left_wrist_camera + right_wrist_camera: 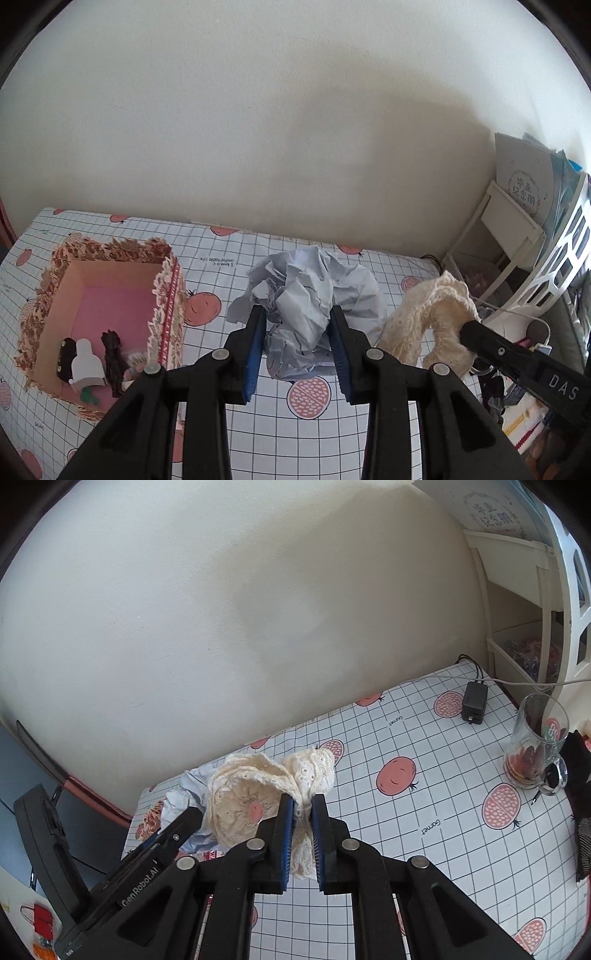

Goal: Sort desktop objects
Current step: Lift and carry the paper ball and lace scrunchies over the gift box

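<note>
My left gripper (pixel 298 314) is shut on a crumpled ball of pale blue paper (pixel 310 295) and holds it above the checked tablecloth (pixel 369 435). My right gripper (pixel 303 805) is shut on a cream lace cloth (pixel 251 790), which hangs bunched above the table; it also shows in the left wrist view (pixel 432 317), just right of the paper. A floral cardboard box (pixel 166 295) stands open at the left, with small dark items and a white piece inside.
A glass mug (pixel 535 746) and a black charger (pixel 474 701) with its cable sit at the right. A white rack (pixel 554 258) with books and clutter stands at the far right by the wall.
</note>
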The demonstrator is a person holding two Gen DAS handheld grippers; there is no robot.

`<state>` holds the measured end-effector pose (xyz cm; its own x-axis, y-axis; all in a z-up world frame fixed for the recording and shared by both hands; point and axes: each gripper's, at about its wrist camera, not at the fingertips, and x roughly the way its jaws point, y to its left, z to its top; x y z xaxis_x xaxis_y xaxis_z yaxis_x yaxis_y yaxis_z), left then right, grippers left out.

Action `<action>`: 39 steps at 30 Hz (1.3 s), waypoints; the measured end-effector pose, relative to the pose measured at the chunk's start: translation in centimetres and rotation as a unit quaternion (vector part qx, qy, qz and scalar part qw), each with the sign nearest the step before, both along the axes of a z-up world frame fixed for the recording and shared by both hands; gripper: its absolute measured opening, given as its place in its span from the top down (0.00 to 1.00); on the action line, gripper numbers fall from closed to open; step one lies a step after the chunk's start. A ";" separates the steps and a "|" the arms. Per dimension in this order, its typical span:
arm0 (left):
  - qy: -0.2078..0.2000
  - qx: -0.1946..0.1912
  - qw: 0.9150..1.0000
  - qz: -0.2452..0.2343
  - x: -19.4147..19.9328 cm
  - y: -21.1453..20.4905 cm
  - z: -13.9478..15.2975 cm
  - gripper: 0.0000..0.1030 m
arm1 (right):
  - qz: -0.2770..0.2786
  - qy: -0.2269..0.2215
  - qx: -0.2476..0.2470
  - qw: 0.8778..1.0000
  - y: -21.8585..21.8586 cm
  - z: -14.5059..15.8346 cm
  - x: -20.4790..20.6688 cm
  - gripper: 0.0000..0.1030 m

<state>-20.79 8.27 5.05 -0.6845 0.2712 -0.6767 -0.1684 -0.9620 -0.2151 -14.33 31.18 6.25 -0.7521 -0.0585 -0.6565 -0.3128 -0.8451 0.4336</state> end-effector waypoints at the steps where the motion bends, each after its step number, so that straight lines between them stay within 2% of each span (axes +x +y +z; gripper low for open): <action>1: 0.004 0.003 1.000 0.010 0.0 -0.6 0.4 0.65 | 0.004 0.003 0.004 1.000 -0.6 0.2 0.0 0.89; 8: 0.020 0.015 0.997 0.069 0.8 -5.5 1.9 0.65 | 0.021 0.010 0.008 1.000 -4.1 0.5 -0.5 0.89; 10: 0.022 0.032 0.995 0.095 1.0 -7.7 2.2 0.65 | 0.025 0.015 0.002 1.000 -5.2 0.6 -0.7 0.89; 14: 0.027 0.059 0.986 0.155 1.7 -12.9 2.9 0.66 | 0.039 0.019 -0.009 0.999 -7.9 0.3 -1.3 0.89; 22: 0.011 0.059 0.968 0.245 3.8 -20.6 2.3 0.65 | 0.080 0.007 -0.012 0.997 -14.1 -1.2 -2.8 0.89; 33: -0.001 0.110 0.945 0.308 6.3 -26.6 0.6 0.65 | 0.145 -0.013 0.026 0.989 -20.8 -3.3 -4.8 0.89; 39: -0.017 0.115 0.944 0.308 5.9 -26.7 -0.3 0.65 | 0.147 -0.018 0.035 0.988 -21.9 -4.3 -5.7 0.89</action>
